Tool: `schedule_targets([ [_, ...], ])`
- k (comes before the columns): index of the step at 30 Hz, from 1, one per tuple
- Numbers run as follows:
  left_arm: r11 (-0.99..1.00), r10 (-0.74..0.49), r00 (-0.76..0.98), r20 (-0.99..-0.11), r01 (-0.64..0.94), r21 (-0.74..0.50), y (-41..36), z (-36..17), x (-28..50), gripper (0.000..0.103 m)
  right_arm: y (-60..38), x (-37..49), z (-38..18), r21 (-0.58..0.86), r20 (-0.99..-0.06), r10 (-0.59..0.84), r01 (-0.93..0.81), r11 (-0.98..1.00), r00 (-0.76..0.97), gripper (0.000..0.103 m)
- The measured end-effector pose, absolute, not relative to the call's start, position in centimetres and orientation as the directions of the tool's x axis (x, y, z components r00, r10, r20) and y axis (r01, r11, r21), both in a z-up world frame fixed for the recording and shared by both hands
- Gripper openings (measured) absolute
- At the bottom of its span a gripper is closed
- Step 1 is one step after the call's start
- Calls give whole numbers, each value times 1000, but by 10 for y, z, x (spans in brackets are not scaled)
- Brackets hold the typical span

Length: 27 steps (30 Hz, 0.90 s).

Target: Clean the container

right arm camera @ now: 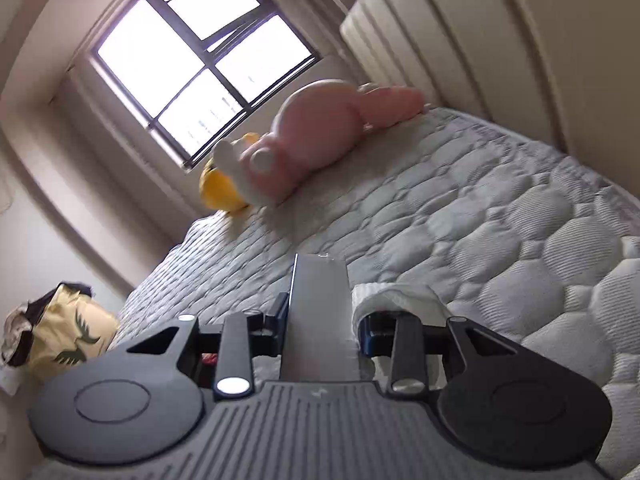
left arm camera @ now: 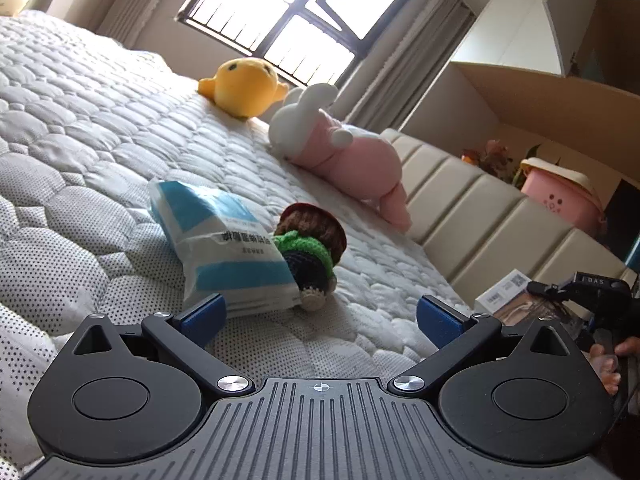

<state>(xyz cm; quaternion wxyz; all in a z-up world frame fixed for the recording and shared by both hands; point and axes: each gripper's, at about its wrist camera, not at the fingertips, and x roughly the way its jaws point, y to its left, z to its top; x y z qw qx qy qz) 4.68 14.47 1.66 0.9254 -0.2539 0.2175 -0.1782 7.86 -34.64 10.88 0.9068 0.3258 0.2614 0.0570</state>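
- The container (right arm camera: pixel 318 316), as far as we could judge, was the flat grey piece clamped in the right gripper (right arm camera: pixel 320 330); it stood on edge between the blue pads and reached forward from them, over the mattress (right arm camera: pixel 500 220).
- We held the right gripper narrowed onto that grey piece, with a wad of white tissue or cloth (right arm camera: pixel 396 300) pressed against its right side, just ahead of the right pad.
- The view there was poor: we saw only one plain face of the piece, so we could not tell whether it was a whole box or a lid, nor whether the white wad had wiped any of it.
- The left gripper (left arm camera: pixel 320 316) was spread wide and held nothing; its two blue pads stood well apart above the bedding.
- Just ahead of the left pad lay a blue and white tissue pack (left arm camera: pixel 224 240), with a small crocheted doll (left arm camera: pixel 316 252) leaning against its right side.
- Farther ahead lay a pink rabbit plush (left arm camera: pixel 340 148) and a yellow plush (left arm camera: pixel 244 86) near the window.
- To the right of the left gripper, past the edge of the bed, we saw a hand (left arm camera: pixel 608 360) and some boxes.
- In our judgement the task was at an early or middle stage: the piece was gripped and the wiper was at hand, but no surface showed as cleaned, and the wiping itself seemed left to do.
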Motion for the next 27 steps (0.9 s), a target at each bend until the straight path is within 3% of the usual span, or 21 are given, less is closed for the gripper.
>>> schedule_targets([
  [6,791,-480,811,-334,236,-565,139,8,55,103,-405,106,62,629,-504,199,199,752,840,37],
  [9,790,-488,799,-351,234,-566,133,11,59,103,-421,104,47,646,-502,227,188,739,835,46],
  [12,834,-462,806,-371,252,-490,116,22,60,103,-418,81,63,486,-480,183,87,870,858,60],
  [15,864,-457,808,-373,302,-403,93,34,63,103,-399,47,84,182,-467,84,3,983,880,72],
  [19,848,-491,785,-377,332,-413,75,39,78,103,-393,22,81,-68,-492,-137,119,991,860,74],
  [24,813,-536,741,-405,322,-485,64,30,89,103,-436,37,48,270,-560,-35,222,937,828,74],
  [26,821,-530,736,-421,322,-471,60,30,89,103,-441,54,32,329,-574,-3,234,915,819,73],
  [27,829,-522,739,-427,321,-458,59,31,88,103,-440,62,25,349,-574,17,226,909,819,67],
])
